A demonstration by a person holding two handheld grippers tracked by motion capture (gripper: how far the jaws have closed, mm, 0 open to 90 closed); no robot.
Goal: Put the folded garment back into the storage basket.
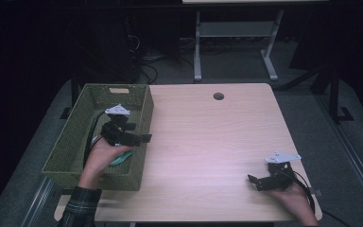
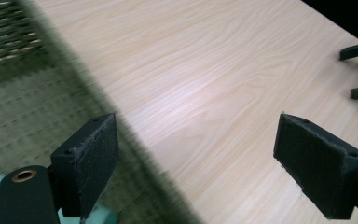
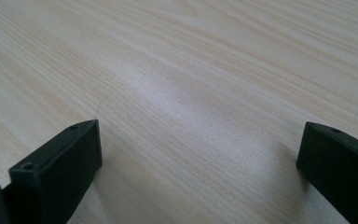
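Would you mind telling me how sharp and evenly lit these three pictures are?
High view: dim, dark surroundings, the table the brightest part. Left gripper view: the basket wall is smeared with blur, a soft glare patch on the wood. Right gripper view: wood grain sharp nearby, softer farther off, with a pale sheen mid-frame.

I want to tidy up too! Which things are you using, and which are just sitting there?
Using: left gripper, open, above the green basket; teal thing in the basket.

Just there: right gripper, open, over the table; table hole.
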